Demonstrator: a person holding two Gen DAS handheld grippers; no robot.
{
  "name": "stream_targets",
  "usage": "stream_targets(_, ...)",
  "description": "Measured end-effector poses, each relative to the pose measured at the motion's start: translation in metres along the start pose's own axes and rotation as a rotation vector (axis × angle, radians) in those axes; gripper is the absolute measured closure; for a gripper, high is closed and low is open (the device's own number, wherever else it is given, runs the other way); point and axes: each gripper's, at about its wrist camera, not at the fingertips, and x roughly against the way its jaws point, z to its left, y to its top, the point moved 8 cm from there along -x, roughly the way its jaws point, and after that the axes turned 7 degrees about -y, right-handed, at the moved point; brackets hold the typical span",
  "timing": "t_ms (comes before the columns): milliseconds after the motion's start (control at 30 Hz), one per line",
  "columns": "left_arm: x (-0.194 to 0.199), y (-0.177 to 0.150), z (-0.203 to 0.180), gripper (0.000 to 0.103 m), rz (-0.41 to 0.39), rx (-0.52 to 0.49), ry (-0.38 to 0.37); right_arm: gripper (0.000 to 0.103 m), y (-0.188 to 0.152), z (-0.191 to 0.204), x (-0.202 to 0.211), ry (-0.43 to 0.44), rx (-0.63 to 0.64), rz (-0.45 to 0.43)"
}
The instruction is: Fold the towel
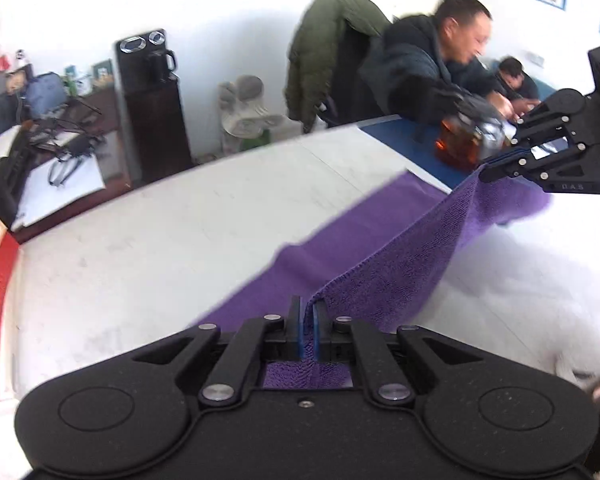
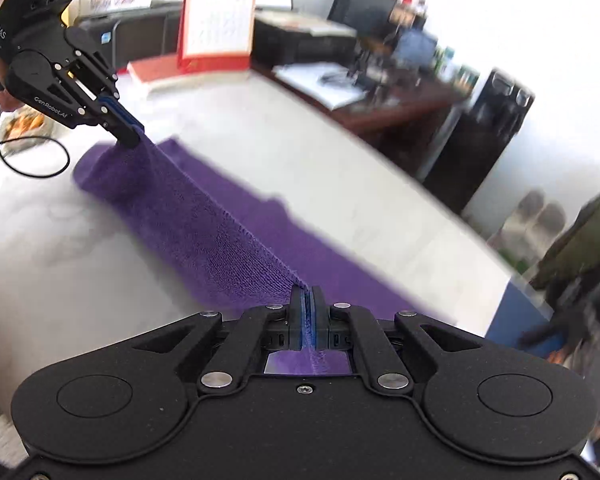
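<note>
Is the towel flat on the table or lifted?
Partly lifted: both tongs pinch one edge of the towel taut; the rest lies on the table.

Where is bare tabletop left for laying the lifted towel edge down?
Bare white table runs beyond the purple towel, up to the far edge. Crowded: the blue mat corner holding an amber jar, and where the left gripper and right gripper stretch the towel.

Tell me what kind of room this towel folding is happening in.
Probably an office or workroom. A cluttered desk with a monitor, a desk calendar and a dark water dispenser surround the white table where the purple towel lies.
</note>
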Motion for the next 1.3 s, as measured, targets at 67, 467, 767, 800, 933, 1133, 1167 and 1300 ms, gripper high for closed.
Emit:
stream_targets(67, 0.002, 0.019, 0.014, 0.100, -0.034, 0.017, 0.027, 0.101, 0.017, -0.013, -0.004, -0.020, 0.017, -0.028)
stream_targets(467, 0.098, 0.109, 0.011, 0.100, -0.296, -0.141, 0.121, 0.101, 0.137, -0.079, 0.036, -0.161, 0.065, -0.302)
stream_targets(767, 0.035, -0.038, -0.053, 0.100, 0.050, -0.110, -0.020, 0.101, 0.014, 0.024, 0.038, 0.036, 0.067, -0.108)
stream_targets(800, 0.021, -0.063, -0.059, 0.100, 0.115, -0.084, -0.040, 0.101, -0.004, 0.038, 0.033, 0.065, 0.061, -0.062)
stream_targets(933, -0.016, -0.141, -0.083, 0.100, 0.295, 0.006, -0.110, 0.101, -0.082, 0.100, 0.011, 0.177, 0.064, 0.131)
stream_targets(1133, -0.013, -0.168, -0.089, 0.093, 0.370, 0.059, -0.152, 0.101, -0.113, 0.126, 0.011, 0.237, 0.048, 0.220)
stream_targets(1167, -0.011, -0.170, -0.090, 0.093, 0.374, 0.063, -0.152, 0.098, -0.114, 0.127, 0.012, 0.244, 0.039, 0.227)
stream_targets(1300, 0.003, -0.173, -0.089, 0.087, 0.373, 0.112, -0.177, 0.086, -0.117, 0.125, 0.015, 0.276, -0.021, 0.256)
